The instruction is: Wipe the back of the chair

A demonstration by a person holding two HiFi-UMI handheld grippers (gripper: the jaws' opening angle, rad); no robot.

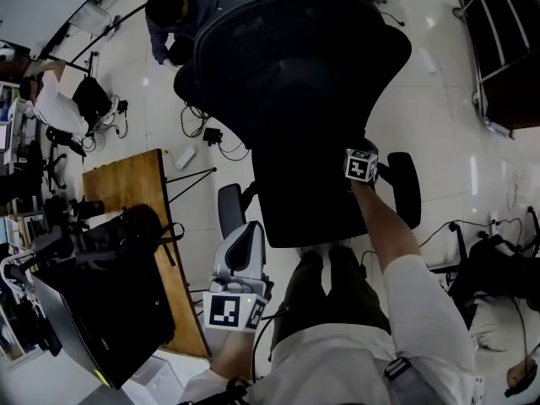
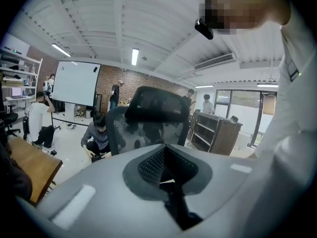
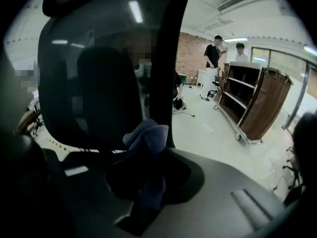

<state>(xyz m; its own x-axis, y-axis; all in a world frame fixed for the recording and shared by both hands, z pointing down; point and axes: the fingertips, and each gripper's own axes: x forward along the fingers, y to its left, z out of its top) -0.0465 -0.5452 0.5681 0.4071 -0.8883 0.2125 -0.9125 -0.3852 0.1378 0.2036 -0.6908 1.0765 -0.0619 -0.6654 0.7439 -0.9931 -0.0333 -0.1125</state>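
Currently the right gripper (image 3: 148,186) pinches a blue cloth (image 3: 147,138); left gripper (image 2: 168,181) fingers sit pressed together.

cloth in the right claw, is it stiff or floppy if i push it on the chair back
Probably floppy: the cloth bunches in soft folds above the right claw, which is shut on it. It looks light and should squash flat against the chair back.

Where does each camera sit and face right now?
Head view: head-mounted, steeply down on the office chair; left gripper, right gripper, forearm, legs.
Left gripper view: along its shut jaws toward the chair; sleeve at right.
Right gripper view: along its jaws, shut on a blue cloth, close to the chair's back.
Shared: the chair; both gripper views, the brown shelf cart.
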